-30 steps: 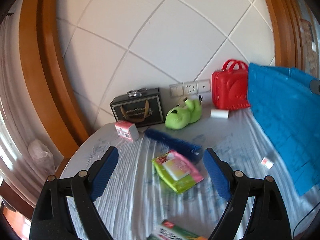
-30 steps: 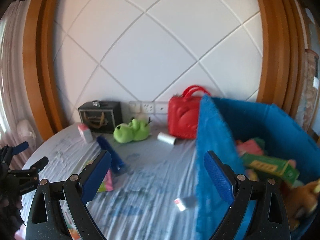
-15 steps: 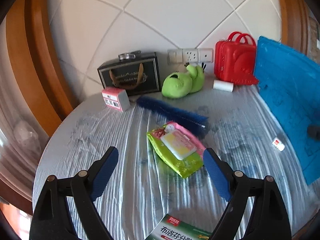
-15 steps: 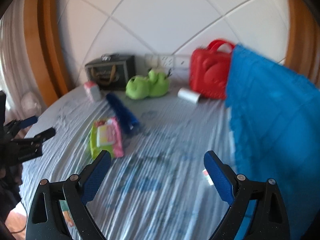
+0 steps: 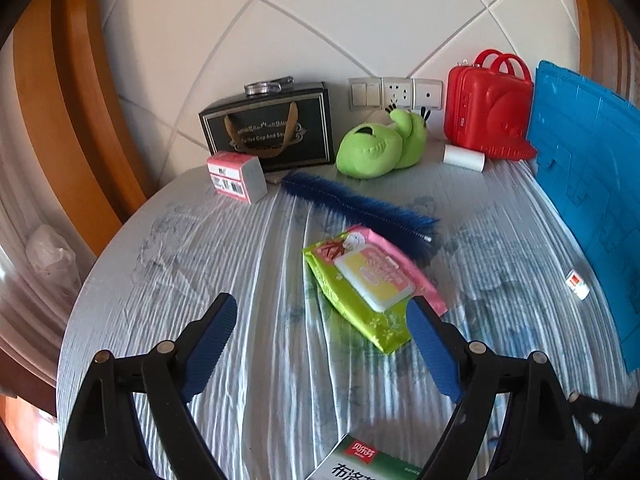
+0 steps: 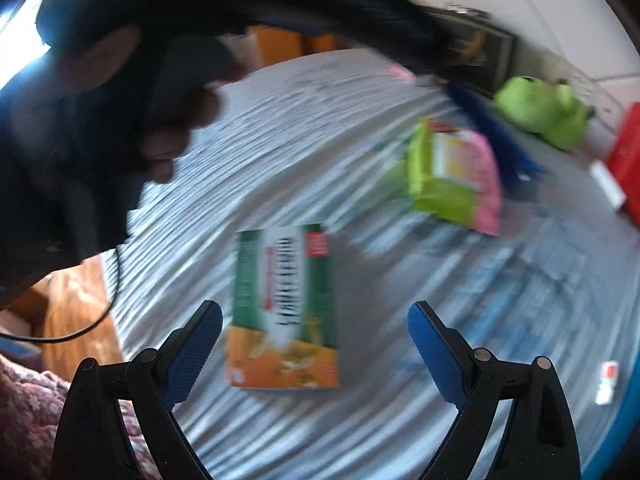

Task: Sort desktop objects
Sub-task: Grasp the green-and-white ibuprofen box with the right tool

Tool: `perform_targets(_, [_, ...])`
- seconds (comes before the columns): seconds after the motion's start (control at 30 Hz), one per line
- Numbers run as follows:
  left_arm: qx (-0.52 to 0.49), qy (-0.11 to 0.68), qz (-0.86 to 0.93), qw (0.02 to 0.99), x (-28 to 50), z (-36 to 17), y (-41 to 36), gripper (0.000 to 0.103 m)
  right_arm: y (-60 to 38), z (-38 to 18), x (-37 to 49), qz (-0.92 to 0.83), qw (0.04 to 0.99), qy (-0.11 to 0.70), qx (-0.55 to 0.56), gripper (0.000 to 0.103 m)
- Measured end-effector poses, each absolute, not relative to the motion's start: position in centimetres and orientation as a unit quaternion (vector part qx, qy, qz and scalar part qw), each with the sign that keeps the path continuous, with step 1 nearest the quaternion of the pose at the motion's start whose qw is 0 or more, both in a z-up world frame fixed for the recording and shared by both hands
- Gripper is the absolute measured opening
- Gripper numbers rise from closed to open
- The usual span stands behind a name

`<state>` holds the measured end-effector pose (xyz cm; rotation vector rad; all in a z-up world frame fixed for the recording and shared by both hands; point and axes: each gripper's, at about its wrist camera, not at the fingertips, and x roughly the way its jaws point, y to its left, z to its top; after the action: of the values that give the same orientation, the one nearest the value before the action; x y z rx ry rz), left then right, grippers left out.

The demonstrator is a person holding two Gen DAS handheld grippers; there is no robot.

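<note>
My left gripper [image 5: 320, 344] is open and empty above the striped tablecloth; a green and pink wipes pack [image 5: 372, 284] lies just ahead of its right finger. A blue brush [image 5: 356, 204], a green plush toy [image 5: 380, 144], a pink box [image 5: 236, 176] and a small white roll [image 5: 464, 157] lie further back. My right gripper [image 6: 314, 344] is open and empty; a green and orange box [image 6: 284, 304] lies flat on the cloth between its fingers. The same box shows at the bottom edge of the left wrist view [image 5: 368, 460]. The right wrist view is blurred.
A blue bin [image 5: 592, 184] stands at the right. A red case [image 5: 488, 108] and a black gift bag [image 5: 272, 128] stand against the wall. A small white tag [image 5: 577, 285] lies by the bin. The hand holding the left gripper [image 6: 120, 92] fills the right view's upper left.
The right gripper has swung left and down, from facing the blue bin to over the green and orange box. The left gripper has tilted down towards the wipes pack.
</note>
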<state>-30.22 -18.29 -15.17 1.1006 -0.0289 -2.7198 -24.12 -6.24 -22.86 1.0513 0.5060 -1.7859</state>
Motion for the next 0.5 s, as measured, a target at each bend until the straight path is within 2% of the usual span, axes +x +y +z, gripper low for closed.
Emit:
perform_targets(0.3, [0.380,-0.020,-0.919,0.102,-30.1,-15.9,-21.6,0.087,-9.4,-27.5,-22.9,-0.709,0.468,0.236,0.473,0.099])
perform_targets(0.43, [0.377,-0.008,-0.920,0.106,-30.3,-15.9,-23.4,0.087,-10.6,-29.6,-22.1,-0.709,0.440,0.287,0.471,0.099])
perform_targets(0.5, [0.377,-0.004,-0.920,0.104,-30.5,-16.0,-23.7,0.087,-10.6,-29.9,-21.8,-0.703,0.430,0.297,0.482,0.087])
